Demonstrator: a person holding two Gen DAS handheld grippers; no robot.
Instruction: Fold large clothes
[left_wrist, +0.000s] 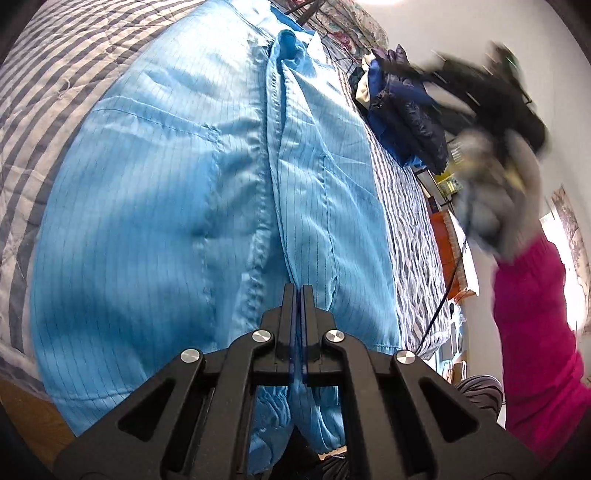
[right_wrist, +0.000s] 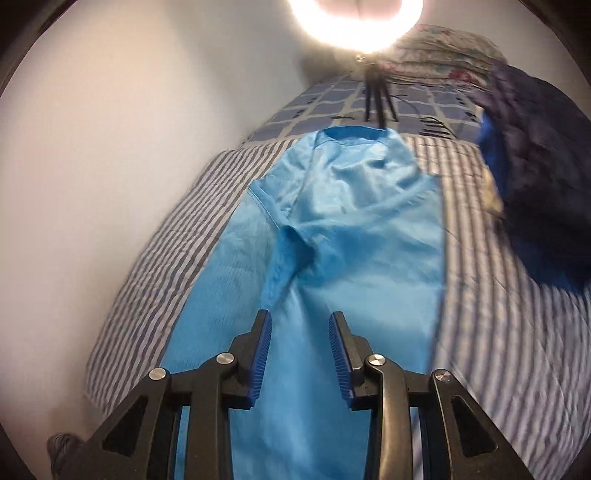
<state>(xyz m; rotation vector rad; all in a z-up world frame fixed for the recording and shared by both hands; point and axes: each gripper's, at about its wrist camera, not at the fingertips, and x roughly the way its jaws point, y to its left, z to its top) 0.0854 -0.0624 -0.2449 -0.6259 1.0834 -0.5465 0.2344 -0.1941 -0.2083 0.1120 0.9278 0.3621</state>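
Left wrist view: left tool (left_wrist: 300, 291) clamped tight on a raised ridge of light blue garment (left_wrist: 155, 206), thin fabric pinched between the pads. Right wrist view: right tool (right_wrist: 300, 325) parted, blue ribbed pads (right_wrist: 263, 354) clear of cloth, hanging over the garment near the bed's (right_wrist: 155, 236) near edge. Smooth, shiny pinstriped fabric, spread lengthwise down the bed's middle, collar toward the far end. Grey-and-white striped quilt beneath; dark puffy jacket (right_wrist: 535, 192) heaped at the right edge.
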